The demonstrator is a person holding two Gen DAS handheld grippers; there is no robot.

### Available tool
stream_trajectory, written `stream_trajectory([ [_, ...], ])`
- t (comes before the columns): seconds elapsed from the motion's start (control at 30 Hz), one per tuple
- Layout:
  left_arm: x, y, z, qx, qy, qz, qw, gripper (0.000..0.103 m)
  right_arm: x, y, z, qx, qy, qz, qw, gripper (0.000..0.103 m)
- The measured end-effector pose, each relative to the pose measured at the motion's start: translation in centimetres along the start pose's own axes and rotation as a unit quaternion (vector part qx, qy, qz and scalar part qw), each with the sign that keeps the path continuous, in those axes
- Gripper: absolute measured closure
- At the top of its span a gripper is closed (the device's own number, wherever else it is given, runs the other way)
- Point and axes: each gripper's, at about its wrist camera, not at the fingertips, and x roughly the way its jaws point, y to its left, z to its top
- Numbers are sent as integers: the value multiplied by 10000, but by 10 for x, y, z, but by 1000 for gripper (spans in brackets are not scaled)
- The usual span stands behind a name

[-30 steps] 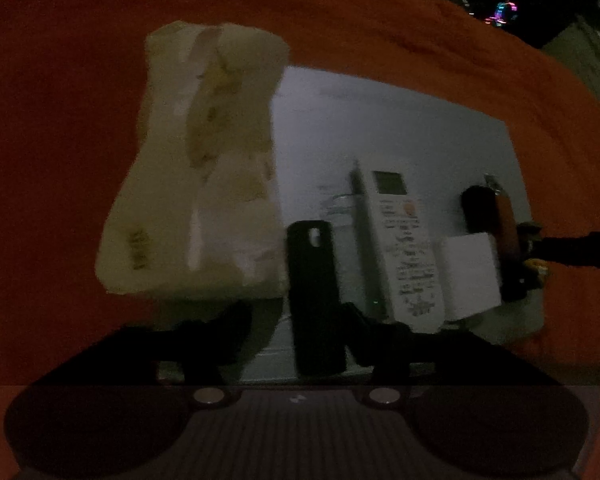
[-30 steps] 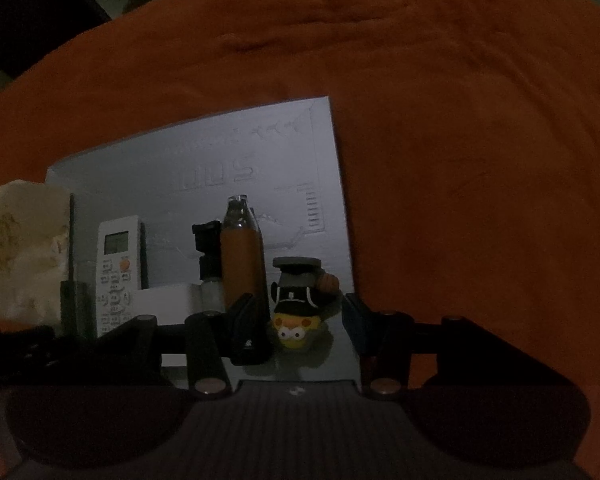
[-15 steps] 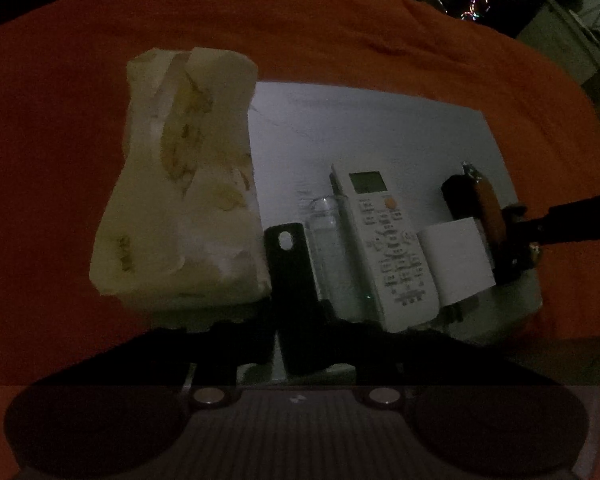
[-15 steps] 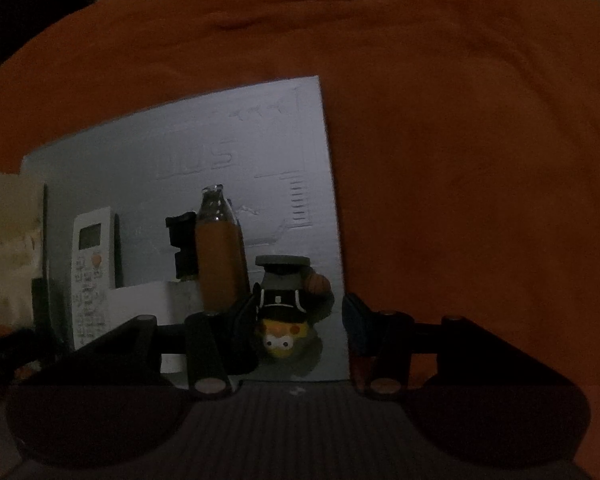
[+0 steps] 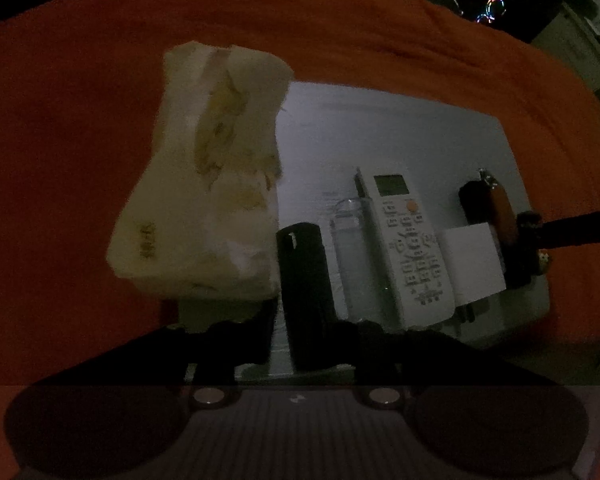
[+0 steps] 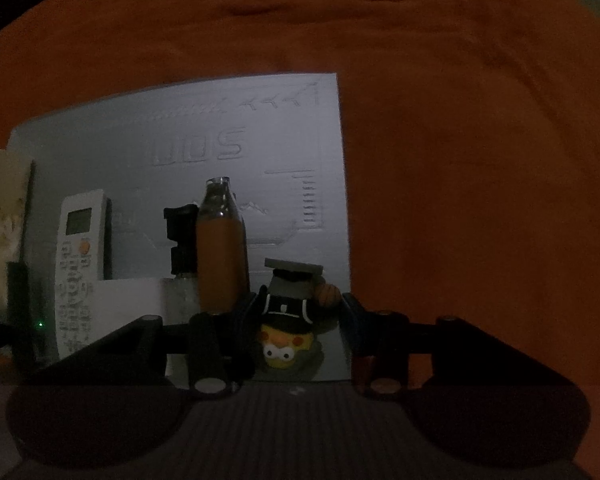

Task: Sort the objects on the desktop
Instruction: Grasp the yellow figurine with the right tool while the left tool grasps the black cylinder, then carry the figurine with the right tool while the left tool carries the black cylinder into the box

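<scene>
A row of small things lies on a grey mat (image 6: 240,120). In the right wrist view a yellow toy figure (image 6: 288,320) with a black gown and grey cap lies between the fingers of my right gripper (image 6: 300,308). Its jaws are closing, with thin gaps still showing at the toy's sides. Next to it stands an orange bottle (image 6: 220,256). In the left wrist view a black oblong case (image 5: 304,264) lies between the fingers of my left gripper (image 5: 314,320). Those jaws are opening and stand a little off the case.
An orange cloth (image 6: 480,160) covers the table around the mat. A cream crumpled pack (image 5: 204,200) lies left of the mat. A clear tube (image 5: 352,248), a white remote (image 5: 412,240), a white card (image 5: 474,264) and a black clip (image 6: 180,236) fill the row.
The left jaws drew in against the black case half a second ago and have since parted slightly. The right jaws have narrowed around the toy figure. Neither hand has shifted much.
</scene>
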Motion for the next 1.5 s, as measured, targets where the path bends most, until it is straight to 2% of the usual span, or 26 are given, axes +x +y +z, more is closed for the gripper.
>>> stream_trajectory([
  [0.13, 10, -1, 3, -231, 133, -205, 9994, 72, 1, -1, 1, 26, 37, 16, 10000, 56],
  [0.43, 25, -5, 5, -337, 196, -178, 9991, 70, 4, -1, 7, -3, 52, -169, 9998, 56],
  [0.57, 29, -4, 4, -240, 164, -14, 9996, 72, 11, 2, 9, 88, 122, -103, 9998, 55],
  [0.63, 25, -5, 3, -167, 106, -43, 9998, 76, 12, 3, 9, 76, 104, -121, 9998, 55],
  [0.8, 22, 1, 0, -186, 40, -81, 9998, 78, 7, 7, 5, 34, 16, -199, 9998, 56],
  [1.03, 6, 4, 4, -262, -116, -106, 9995, 79, -22, 7, -4, 137, -197, -154, 9996, 57],
  [1.5, -63, 0, -15, -250, -583, -184, 9978, 79, -77, 8, -24, 92, -651, 4, 9978, 57],
])
